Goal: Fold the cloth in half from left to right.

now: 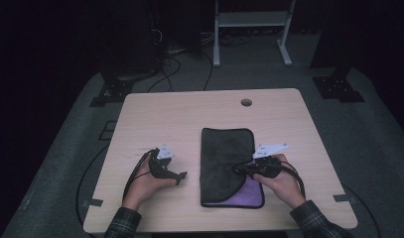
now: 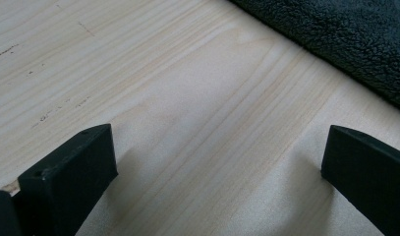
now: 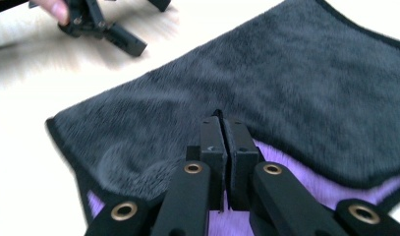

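A dark grey towel (image 1: 224, 148) with a purple underside (image 1: 251, 191) lies right of the table's middle, its near right part turned over so the purple shows. My right gripper (image 1: 237, 170) lies low over the towel's near half, pointing left. In the right gripper view its jaws (image 3: 221, 123) are pressed together at the edge of the grey flap (image 3: 286, 73), with purple cloth (image 3: 296, 167) beside and beneath them. My left gripper (image 1: 181, 176) rests on bare wood left of the towel, jaws wide apart (image 2: 217, 162) with nothing between them; the towel's edge (image 2: 345, 39) lies just beyond.
The light wooden table (image 1: 155, 114) has a round cable hole (image 1: 246, 102) near its far edge. A white metal frame (image 1: 251, 20) and cables (image 1: 169, 64) lie on the floor behind it. The left gripper (image 3: 114, 37) also appears far off in the right gripper view.
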A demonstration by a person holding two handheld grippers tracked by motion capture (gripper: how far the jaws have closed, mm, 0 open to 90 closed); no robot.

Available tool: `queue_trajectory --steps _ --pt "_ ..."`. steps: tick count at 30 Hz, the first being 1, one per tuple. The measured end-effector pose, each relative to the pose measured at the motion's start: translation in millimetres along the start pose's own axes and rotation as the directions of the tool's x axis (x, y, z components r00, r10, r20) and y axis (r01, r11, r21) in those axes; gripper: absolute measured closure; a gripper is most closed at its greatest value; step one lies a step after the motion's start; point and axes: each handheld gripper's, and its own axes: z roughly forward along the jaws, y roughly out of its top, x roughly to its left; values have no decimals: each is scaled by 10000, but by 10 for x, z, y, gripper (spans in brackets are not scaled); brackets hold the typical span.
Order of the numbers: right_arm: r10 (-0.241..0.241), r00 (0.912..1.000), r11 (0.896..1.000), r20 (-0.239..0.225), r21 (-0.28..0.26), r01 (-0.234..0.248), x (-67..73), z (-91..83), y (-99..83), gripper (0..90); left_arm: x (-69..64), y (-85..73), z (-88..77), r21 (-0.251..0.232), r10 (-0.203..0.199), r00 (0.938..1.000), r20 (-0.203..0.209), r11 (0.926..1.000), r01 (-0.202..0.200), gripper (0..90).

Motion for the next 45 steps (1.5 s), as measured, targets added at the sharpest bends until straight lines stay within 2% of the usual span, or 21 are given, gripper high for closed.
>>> queue_trajectory --steps 13,21,23,26,29,33,35,37,40,45 --pt "149 9999 9985 5 519 -149 187 -378 -456 874 -4 -1 2 -38 -52 10000 -10 10000 52 0" --pt "45 9998 9932 185 1162 -66 228 -407 -648 848 -7 -1 2 -39 -72 10000 -32 10000 72 0" --pt "14 10000 9940 18 1096 -16 220 -419 -670 767 -7 -1 2 -39 -66 10000 -32 10000 66 0" --pt "-74 10000 9987 -23 513 75 202 -471 -649 636 -7 -1 2 -42 -72 10000 -35 10000 72 0" --pt "-171 9997 9998 201 48 170 154 -510 -593 586 -9 -1 2 -48 -78 10000 -56 10000 77 0" --pt "-259 9978 9996 603 -87 265 18 -486 -538 554 -6 1 -1 -98 -38 10000 -54 9999 37 0" --pt "-213 9963 9994 828 -247 234 -62 -460 -503 531 -1 2 -9 -214 -65 9999 -100 9998 63 58" --pt "-213 9939 9990 1080 -366 254 -134 -432 -470 501 -2 3 -10 -228 -59 9999 -105 9997 57 65" --pt "-233 9902 9991 1376 -325 280 -258 -380 -418 477 5 2 -20 -402 -95 9999 -106 9991 91 143" --pt "-118 9868 9993 1618 -327 173 -409 -313 -350 470 32 7 -26 -595 -79 10000 -48 9982 76 254"
